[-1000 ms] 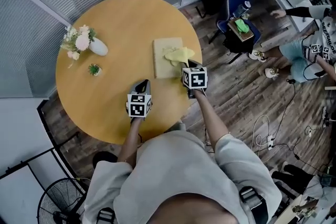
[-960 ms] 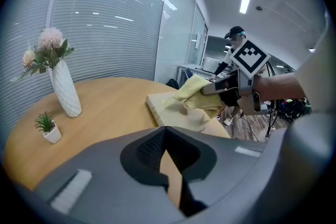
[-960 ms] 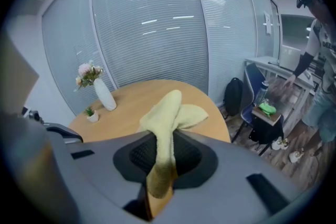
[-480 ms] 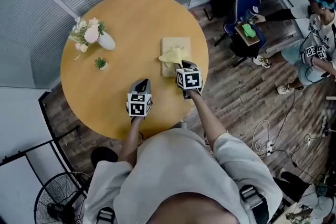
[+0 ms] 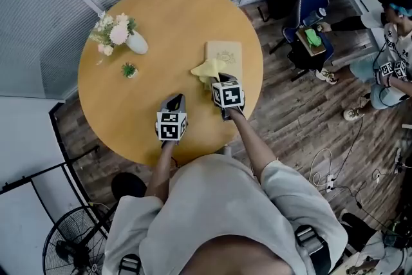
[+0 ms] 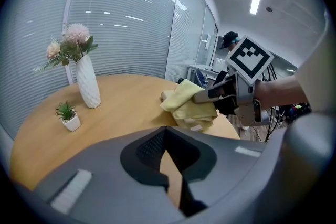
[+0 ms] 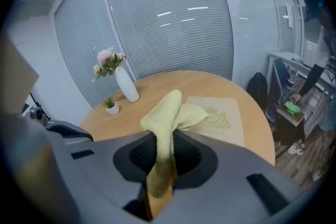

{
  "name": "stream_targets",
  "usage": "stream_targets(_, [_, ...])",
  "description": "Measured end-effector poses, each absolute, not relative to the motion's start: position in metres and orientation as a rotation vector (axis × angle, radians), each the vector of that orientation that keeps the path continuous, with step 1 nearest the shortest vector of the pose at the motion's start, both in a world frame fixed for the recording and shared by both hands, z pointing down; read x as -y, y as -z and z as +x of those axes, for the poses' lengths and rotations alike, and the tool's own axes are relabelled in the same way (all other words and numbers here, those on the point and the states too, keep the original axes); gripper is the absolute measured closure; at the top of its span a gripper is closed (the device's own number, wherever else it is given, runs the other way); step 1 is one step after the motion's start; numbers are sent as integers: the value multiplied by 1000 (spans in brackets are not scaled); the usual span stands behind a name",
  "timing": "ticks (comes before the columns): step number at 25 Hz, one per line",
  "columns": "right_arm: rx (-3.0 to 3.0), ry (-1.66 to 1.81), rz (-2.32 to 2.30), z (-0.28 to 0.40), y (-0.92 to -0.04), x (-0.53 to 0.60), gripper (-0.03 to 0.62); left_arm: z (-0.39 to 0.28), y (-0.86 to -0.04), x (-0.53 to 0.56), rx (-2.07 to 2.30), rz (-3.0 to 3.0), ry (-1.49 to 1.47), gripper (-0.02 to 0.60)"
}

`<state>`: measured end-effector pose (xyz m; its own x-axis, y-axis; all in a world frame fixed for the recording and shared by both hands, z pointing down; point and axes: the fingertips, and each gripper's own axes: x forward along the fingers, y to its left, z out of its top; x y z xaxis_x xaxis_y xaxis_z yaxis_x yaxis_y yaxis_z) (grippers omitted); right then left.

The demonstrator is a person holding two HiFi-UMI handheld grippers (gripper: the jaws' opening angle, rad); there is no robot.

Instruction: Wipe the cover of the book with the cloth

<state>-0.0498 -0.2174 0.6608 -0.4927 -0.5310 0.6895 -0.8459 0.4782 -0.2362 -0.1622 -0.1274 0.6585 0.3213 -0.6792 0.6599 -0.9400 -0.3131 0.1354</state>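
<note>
A tan book (image 5: 225,53) with a pale gold print lies flat near the right edge of the round wooden table (image 5: 154,22). My right gripper (image 5: 217,80) is shut on a yellow cloth (image 5: 206,68), which bunches over the book's near left corner. In the right gripper view the cloth (image 7: 167,113) stands up out of the jaws, and the book (image 7: 224,114) lies just beyond it. My left gripper (image 5: 175,102) is over bare table to the left, shut, with nothing in it. The left gripper view shows the cloth (image 6: 188,104) hanging from the right gripper's fingers (image 6: 209,95).
A white vase of flowers (image 5: 122,35) and a small potted plant (image 5: 131,69) stand at the table's far left. A blue chair (image 5: 308,29) with items and seated people (image 5: 393,22) are off to the right. Cables (image 5: 335,164) lie on the wooden floor.
My right gripper has drawn the cloth back from the middle of the book's cover to its near left corner. The left gripper has stayed where it was.
</note>
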Motion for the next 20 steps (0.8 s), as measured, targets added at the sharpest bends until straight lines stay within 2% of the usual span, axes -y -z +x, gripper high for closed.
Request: stream_targets(20, [2102,-888,1088,-55,-713,205,526,-171,-677,123,1419,2034,-702,572])
